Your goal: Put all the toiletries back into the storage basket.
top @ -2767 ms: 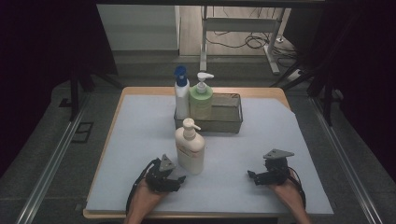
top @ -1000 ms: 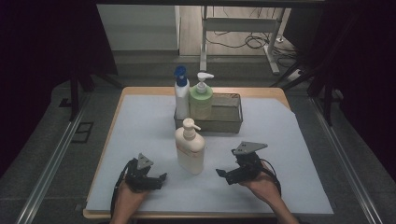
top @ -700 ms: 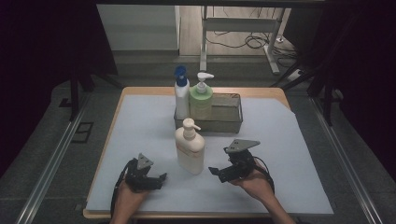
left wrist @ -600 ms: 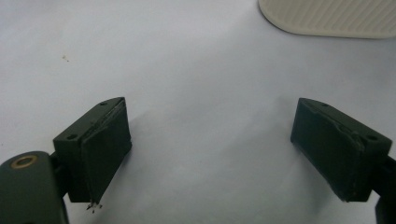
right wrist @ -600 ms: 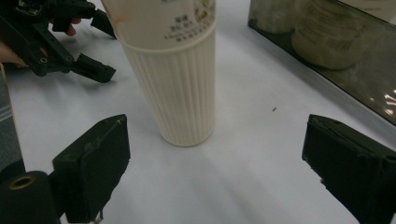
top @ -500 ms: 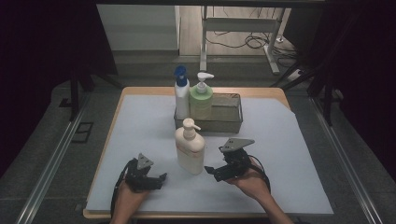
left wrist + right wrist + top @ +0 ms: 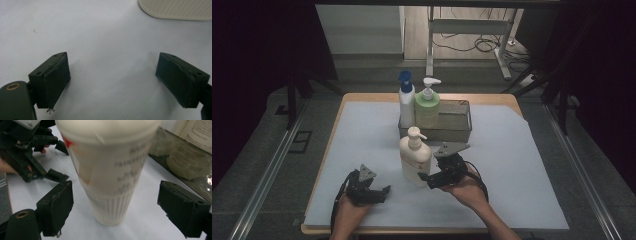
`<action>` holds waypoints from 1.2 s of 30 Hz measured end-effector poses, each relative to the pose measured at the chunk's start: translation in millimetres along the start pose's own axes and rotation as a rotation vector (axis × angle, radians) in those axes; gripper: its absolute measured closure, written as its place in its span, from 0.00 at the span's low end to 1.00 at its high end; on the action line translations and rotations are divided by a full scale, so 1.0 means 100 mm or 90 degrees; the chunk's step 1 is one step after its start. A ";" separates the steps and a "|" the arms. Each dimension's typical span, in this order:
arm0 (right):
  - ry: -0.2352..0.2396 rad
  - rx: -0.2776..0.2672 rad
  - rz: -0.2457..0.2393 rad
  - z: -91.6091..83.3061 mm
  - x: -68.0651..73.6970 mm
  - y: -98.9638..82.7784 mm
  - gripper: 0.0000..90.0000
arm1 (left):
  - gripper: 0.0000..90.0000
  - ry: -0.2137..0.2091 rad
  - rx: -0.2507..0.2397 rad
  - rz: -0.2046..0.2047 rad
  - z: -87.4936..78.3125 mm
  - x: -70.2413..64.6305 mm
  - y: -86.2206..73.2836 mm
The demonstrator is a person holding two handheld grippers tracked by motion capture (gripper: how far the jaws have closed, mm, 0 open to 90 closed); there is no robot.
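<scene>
At the near left edge of the table (image 7: 522, 165) the left claw (image 7: 381, 192) rests open on the white sheet, nothing between its jaws. The right claw (image 7: 426, 180) has slid left since a second ago, its jaws just closing a little, yet still apart from the white pump bottle (image 7: 414, 159) that stands upright between them, likely about to be gripped. Farther back, the metal basket (image 7: 460, 131) holds two more bottles.

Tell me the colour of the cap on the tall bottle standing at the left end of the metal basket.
Blue; the cap shows best in the high view.
</scene>
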State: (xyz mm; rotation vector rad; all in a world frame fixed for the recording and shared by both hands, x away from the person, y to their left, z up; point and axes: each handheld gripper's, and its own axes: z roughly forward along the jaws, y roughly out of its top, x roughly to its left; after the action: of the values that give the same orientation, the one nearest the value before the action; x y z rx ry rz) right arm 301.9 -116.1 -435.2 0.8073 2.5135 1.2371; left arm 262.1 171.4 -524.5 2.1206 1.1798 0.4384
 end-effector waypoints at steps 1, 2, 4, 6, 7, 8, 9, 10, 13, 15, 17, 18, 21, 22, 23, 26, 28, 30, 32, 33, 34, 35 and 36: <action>0.000 0.000 -0.002 0.01 0.01 0.02 0.16 | 0.13 0.000 0.000 0.000 0.00 0.00 0.00; -0.001 0.000 -0.002 0.02 0.02 0.04 0.17 | 0.13 0.000 0.000 0.000 0.00 0.00 0.00; -0.009 -0.002 -0.004 0.04 0.03 0.07 0.17 | 0.13 0.000 0.001 0.001 0.00 0.00 0.00; -0.012 -0.001 -0.002 0.06 0.04 0.11 0.18 | 0.13 0.000 0.001 0.000 0.00 0.00 0.00; -0.011 -0.001 0.000 0.07 0.04 0.12 0.20 | 0.13 0.000 0.001 0.000 0.00 0.00 0.00; -0.010 -0.003 0.001 0.08 0.05 0.14 0.21 | 0.13 0.000 0.001 0.000 0.00 0.00 0.00; -0.009 -0.003 -0.002 0.09 0.06 0.16 0.22 | 0.13 0.000 0.002 0.001 0.00 0.00 0.00; -0.011 -0.003 -0.004 0.10 0.06 0.17 0.22 | 0.13 0.000 0.002 0.001 0.00 0.00 0.00; -0.017 -0.005 -0.006 0.15 0.09 0.20 0.25 | 0.13 0.000 0.002 0.002 0.00 0.00 0.00; -0.017 -0.004 -0.006 0.19 0.09 0.21 0.26 | 0.13 0.000 0.001 0.001 0.00 0.00 0.00; -0.019 -0.006 -0.006 0.22 0.10 0.23 0.29 | 0.13 0.000 0.000 0.000 0.00 0.00 0.00; -0.017 -0.006 -0.006 0.23 0.10 0.23 0.30 | 0.13 0.000 0.001 0.001 0.00 0.00 0.00; -0.014 -0.012 -0.004 0.27 0.11 0.26 0.33 | 0.13 0.000 0.000 0.000 0.00 0.00 0.00; -0.016 -0.011 -0.004 0.28 0.12 0.27 0.33 | 0.13 0.000 0.001 0.001 0.00 0.00 0.00; -0.020 -0.012 -0.007 0.29 0.12 0.28 0.34 | 0.13 0.000 0.000 0.000 0.00 0.00 0.00; -0.025 -0.016 -0.007 0.29 0.11 0.28 0.38 | 0.13 0.000 0.000 0.000 0.00 0.00 0.00; -0.020 -0.014 -0.004 0.29 0.10 0.28 0.38 | 0.13 0.000 0.001 0.001 0.00 0.00 0.00; -0.017 -0.009 -0.001 0.28 0.10 0.29 0.39 | 0.13 0.000 0.001 0.001 0.00 0.00 0.00; -0.019 -0.004 -0.002 0.28 0.11 0.30 0.39 | 0.13 0.000 0.000 0.000 0.00 0.00 0.00; -0.019 -0.003 -0.004 0.28 0.11 0.30 0.40 | 0.13 0.000 0.000 0.000 0.00 0.00 0.00; -0.020 -0.003 -0.004 0.28 0.11 0.30 0.40 | 0.13 0.000 0.000 0.000 0.00 0.00 0.00; -0.022 -0.004 -0.002 0.27 0.11 0.30 0.40 | 0.13 0.000 0.001 0.000 0.00 0.00 0.00; -0.023 -0.003 -0.001 0.27 0.12 0.30 0.40 | 0.13 -0.001 0.001 0.000 0.00 0.00 0.00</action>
State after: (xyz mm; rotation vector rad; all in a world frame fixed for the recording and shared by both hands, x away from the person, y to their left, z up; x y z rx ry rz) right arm 315.1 -76.8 -427.9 0.8199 2.4813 1.2156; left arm 262.3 171.5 -524.4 2.1215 1.1799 0.4367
